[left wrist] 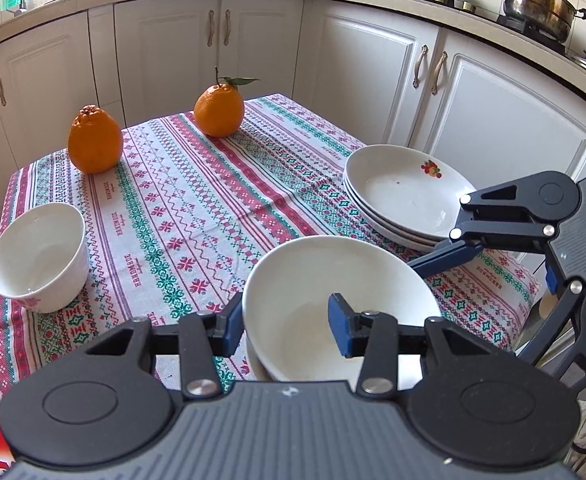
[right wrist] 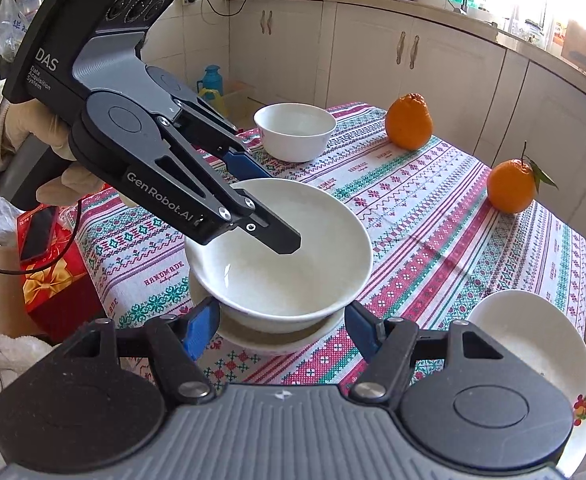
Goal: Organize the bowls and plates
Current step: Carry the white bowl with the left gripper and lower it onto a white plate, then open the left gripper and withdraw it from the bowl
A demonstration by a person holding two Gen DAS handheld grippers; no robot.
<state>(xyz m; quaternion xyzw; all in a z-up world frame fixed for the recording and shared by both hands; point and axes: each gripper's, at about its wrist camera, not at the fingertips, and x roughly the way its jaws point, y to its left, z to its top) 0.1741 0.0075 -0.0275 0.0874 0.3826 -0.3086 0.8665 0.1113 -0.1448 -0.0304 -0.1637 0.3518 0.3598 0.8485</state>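
My left gripper is shut on the rim of a white bowl, one finger inside and one outside. In the right wrist view the left gripper holds this bowl tilted in a second white bowl underneath; whether the two touch I cannot tell. My right gripper is open, with its blue fingers on either side of the lower bowl's near edge. A third, smaller bowl stands alone at the table's left edge. Stacked white plates with a fruit print sit at the right.
Two oranges stand on the patterned tablecloth at the far side. White kitchen cabinets surround the small table. A red gift box sits low beside it. A gloved hand holds the left gripper's handle.
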